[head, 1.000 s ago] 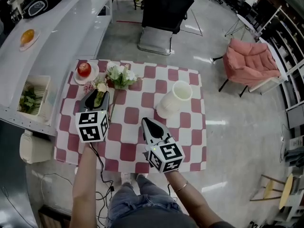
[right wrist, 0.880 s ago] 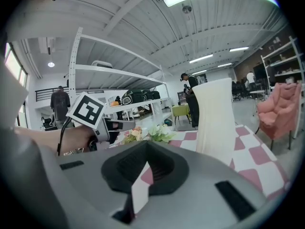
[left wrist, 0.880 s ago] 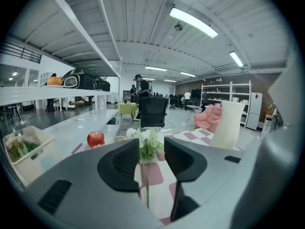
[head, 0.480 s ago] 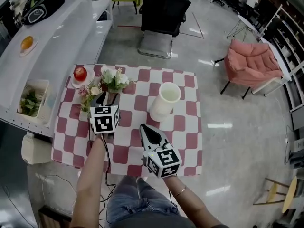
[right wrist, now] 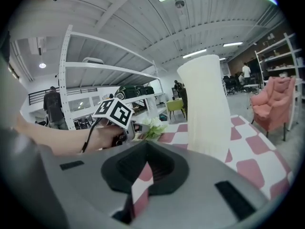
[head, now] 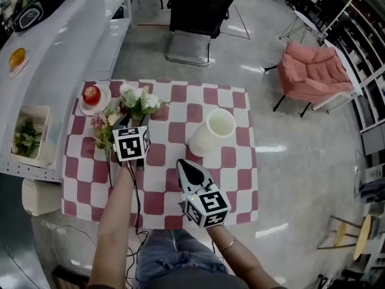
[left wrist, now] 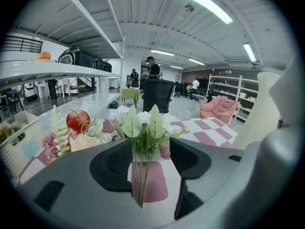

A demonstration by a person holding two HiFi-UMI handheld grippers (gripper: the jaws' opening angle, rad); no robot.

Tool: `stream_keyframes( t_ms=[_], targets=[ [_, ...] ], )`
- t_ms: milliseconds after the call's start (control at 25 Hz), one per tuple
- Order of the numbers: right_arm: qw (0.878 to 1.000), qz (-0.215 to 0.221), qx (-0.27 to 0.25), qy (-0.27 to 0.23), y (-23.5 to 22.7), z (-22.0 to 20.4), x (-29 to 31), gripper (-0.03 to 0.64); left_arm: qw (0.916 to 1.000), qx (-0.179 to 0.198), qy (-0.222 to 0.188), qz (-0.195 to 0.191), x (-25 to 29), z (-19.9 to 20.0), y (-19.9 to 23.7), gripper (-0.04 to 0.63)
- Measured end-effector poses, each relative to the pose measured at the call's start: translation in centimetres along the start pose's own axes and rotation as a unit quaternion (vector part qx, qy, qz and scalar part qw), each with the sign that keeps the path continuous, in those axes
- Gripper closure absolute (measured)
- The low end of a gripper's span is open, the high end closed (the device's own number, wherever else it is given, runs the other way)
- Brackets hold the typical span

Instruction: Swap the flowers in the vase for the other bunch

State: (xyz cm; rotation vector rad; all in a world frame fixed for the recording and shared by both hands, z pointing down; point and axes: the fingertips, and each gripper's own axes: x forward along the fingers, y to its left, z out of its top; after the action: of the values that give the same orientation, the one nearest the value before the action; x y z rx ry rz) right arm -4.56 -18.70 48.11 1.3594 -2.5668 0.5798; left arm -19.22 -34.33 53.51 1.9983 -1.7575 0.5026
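Observation:
A white-and-green bunch (head: 138,99) lies on the checked cloth with its stems toward me. My left gripper (head: 133,122) stands open at those stems. In the left gripper view the stems (left wrist: 139,175) run between the jaws of the left gripper (left wrist: 151,149), and the pads do not press on them. These jaws have just been opening. A pink bunch (head: 101,128) (left wrist: 62,140) lies loose to its left. The white vase (head: 210,134) (right wrist: 205,113) stands with nothing showing in it. My right gripper (head: 180,163) (right wrist: 145,151) is shut and empty, nearer me than the vase.
A red apple on a plate (head: 91,93) sits at the table's far left corner. A basket of greens (head: 27,134) and an orange (head: 17,58) are on the counter to the left. Beyond the table stand a black chair (head: 195,17) and a pink armchair (head: 313,71).
My left gripper has moved right and down, from the pink bunch to the white bunch's stems. The pink bunch now lies free to its left. My right gripper has barely shifted.

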Motion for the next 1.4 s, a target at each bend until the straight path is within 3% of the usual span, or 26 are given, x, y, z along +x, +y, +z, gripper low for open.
stream_keyframes(
  t_ms=[760, 960, 1160, 1400],
  targets=[
    [0.998, -0.05, 0.017, 0.018, -2.1, -0.7, 3.5, 0.607, 0.995, -0.017, 0.098, -0.006, 6.7, -3.5, 1.7, 0.334],
    [0.998, -0.05, 0.015, 0.019, -2.1, -0.4, 3.9, 0.607, 0.9929, -0.012, 0.118, -0.004, 7.4, -4.1, 2.0, 0.378],
    [0.999, -0.046, 0.013, 0.021, -1.9, -0.2, 4.1, 0.607, 0.9936, -0.002, 0.113, 0.001, 7.1, -3.6, 1.9, 0.46],
    [0.999, -0.043, 0.011, 0.019, -2.4, 0.0, 3.9, 0.607, 0.9974, -0.001, 0.072, 0.004, 6.0, -1.8, 1.6, 0.512]
  ],
)
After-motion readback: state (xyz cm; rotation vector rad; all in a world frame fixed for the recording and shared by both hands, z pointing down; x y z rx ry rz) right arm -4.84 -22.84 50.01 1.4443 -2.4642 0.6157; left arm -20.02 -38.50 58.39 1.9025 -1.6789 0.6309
